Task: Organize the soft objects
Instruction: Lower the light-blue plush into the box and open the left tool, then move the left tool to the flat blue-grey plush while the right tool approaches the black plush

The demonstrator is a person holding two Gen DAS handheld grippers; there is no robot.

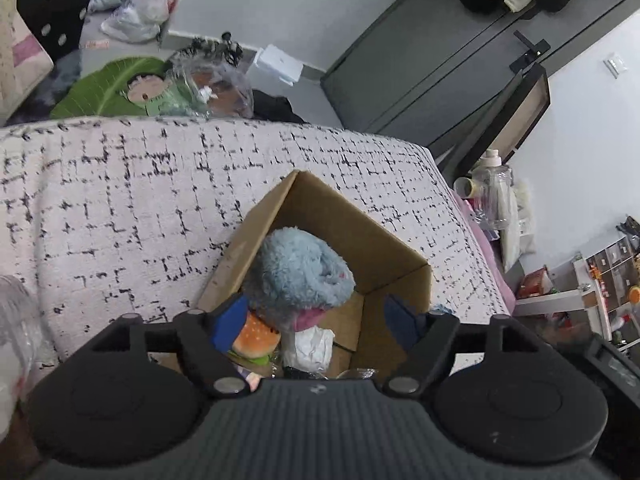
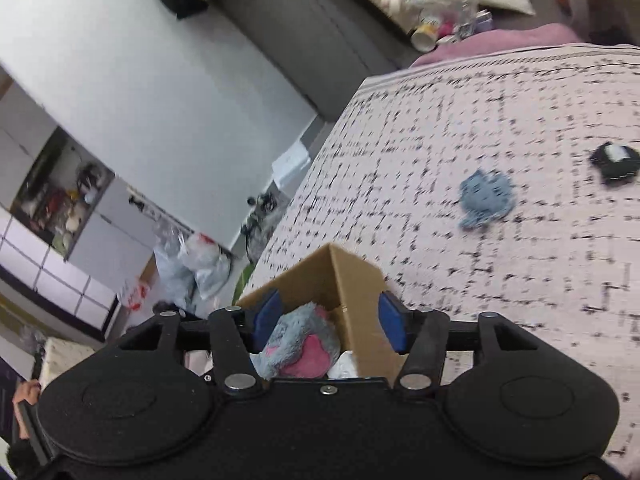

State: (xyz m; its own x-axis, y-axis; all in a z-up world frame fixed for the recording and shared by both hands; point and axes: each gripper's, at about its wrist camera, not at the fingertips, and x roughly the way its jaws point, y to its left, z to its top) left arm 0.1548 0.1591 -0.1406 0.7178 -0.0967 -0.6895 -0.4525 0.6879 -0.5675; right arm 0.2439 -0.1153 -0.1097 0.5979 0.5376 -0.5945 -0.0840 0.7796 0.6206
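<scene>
Cardboard box (image 1: pixel 384 248) holds blue plush (image 1: pixel 298 276), burger (image 1: pixel 256 338). Both grippers (image 1: pixel 316 320) (image 2: pixel 330 326) spread, empty, above box. Next: fetch small blue toy (image 2: pixel 486 198) from bed (image 2: pixel 500 280).

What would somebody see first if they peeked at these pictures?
Probably the fluffy blue plush toy sticking up out of the cardboard box, with a little burger plush tucked beside it. The box sits on a pale blanket with black checks. Out on the blanket lie a small blue plush and a black one, apart from each other.
</scene>
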